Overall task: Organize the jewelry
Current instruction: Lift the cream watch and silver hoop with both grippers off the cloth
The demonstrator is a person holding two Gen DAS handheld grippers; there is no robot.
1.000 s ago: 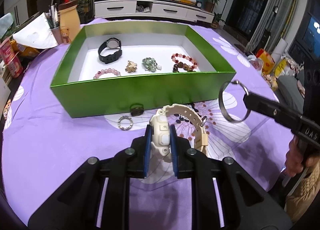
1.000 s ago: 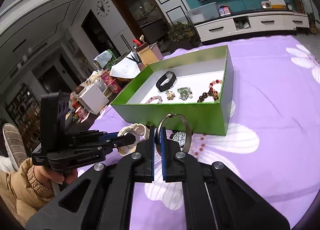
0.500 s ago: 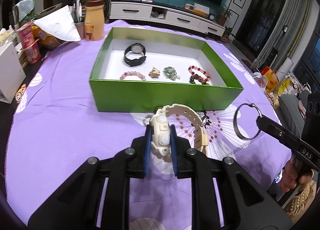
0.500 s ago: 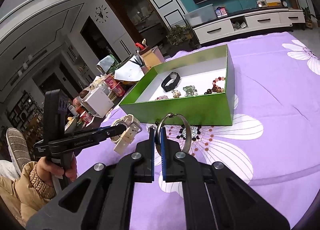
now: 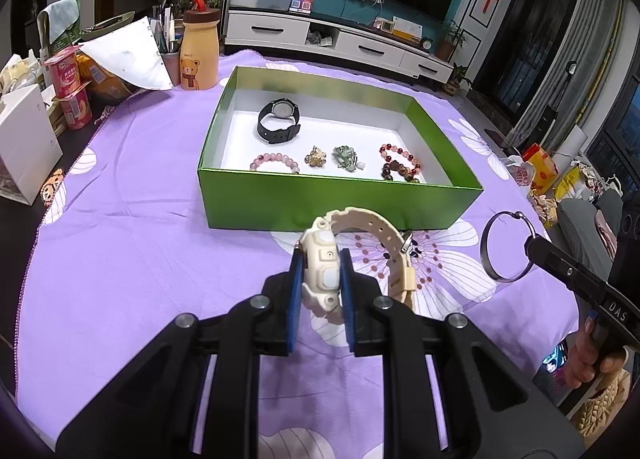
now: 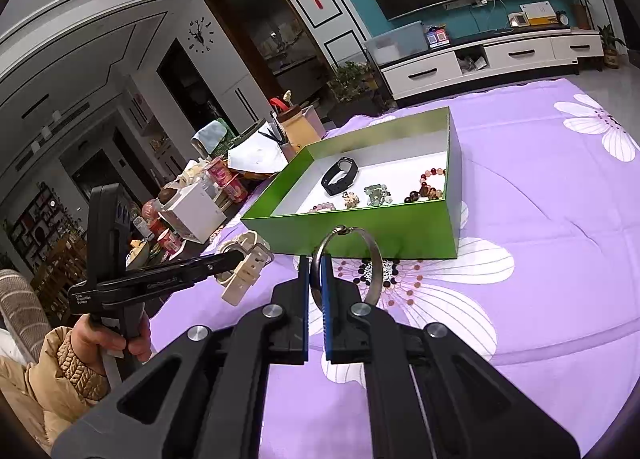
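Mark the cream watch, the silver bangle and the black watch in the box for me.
cream watch [image 5: 322, 273]: left wrist view, on its case between the fingers.
silver bangle [image 6: 376, 259]: right wrist view, on the band's right side.
black watch [image 5: 279, 131]: left wrist view, on its strap's near curve.

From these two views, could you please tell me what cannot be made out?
- Cream watch face: left view, covered by the left tool's pads.
- Small items beside the bangle: right view, blurred, half hidden behind it.
- Black watch dial: both views, too small.
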